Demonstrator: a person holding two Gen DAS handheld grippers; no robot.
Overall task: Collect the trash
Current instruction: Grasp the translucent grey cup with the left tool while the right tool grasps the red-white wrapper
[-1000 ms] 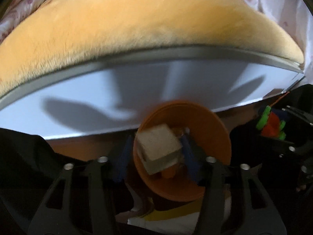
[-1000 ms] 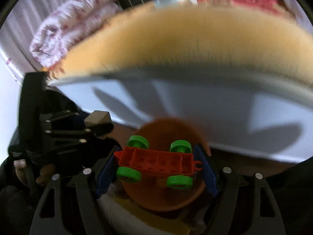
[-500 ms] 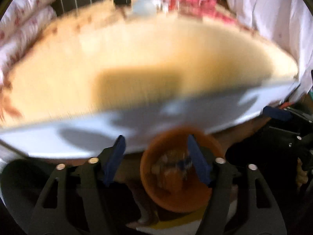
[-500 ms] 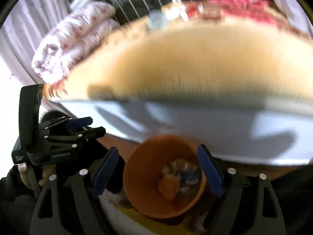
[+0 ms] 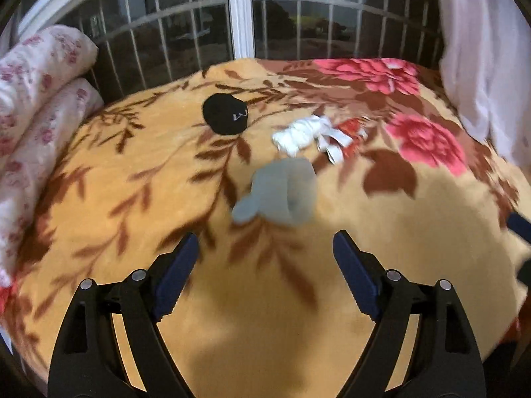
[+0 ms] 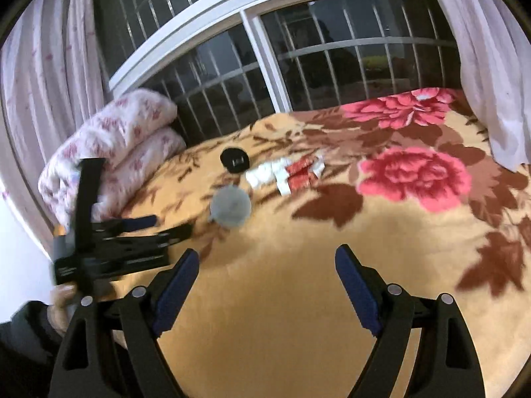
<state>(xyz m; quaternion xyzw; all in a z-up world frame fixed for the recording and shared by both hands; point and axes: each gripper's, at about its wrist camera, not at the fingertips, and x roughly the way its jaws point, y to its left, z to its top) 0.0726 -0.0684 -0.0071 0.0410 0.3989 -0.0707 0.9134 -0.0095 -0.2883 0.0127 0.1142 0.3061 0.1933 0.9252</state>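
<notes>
A: Start close in. What is hard to read here?

B: Both views are smeared by motion. Nearest the left tool [image 5: 265,252], whose jaws stand wide apart with nothing between them, lies a pale grey-blue object [image 5: 278,195] on the bed blanket [image 5: 116,199]. It is too blurred to name; it looks like a soft translucent cup or crumpled plastic. In the right wrist view it shows as a rounded grey blob [image 6: 230,207].

A: And relative to the tools?

B: It sits just ahead of the left tool, roughly centred between the fingertips but beyond them, not touching. The right tool [image 6: 267,263] is also spread open and holds nothing; the blob is ahead and to its left. The left tool itself appears at the left edge there [image 6: 132,232], blurred, with part of a hand below it cut off.

A: Further out?

B: A crumpled white tissue [image 5: 300,134] with a red-and-white wrapper [image 5: 345,132] touching its right side; the print cannot be read. Left of them, a black round item [image 5: 225,114], apart. Beyond, a folded floral quilt [image 5: 36,99] on the left, a barred window [image 5: 239,10], and a curtain [image 5: 481,49] cut off at right.
</notes>
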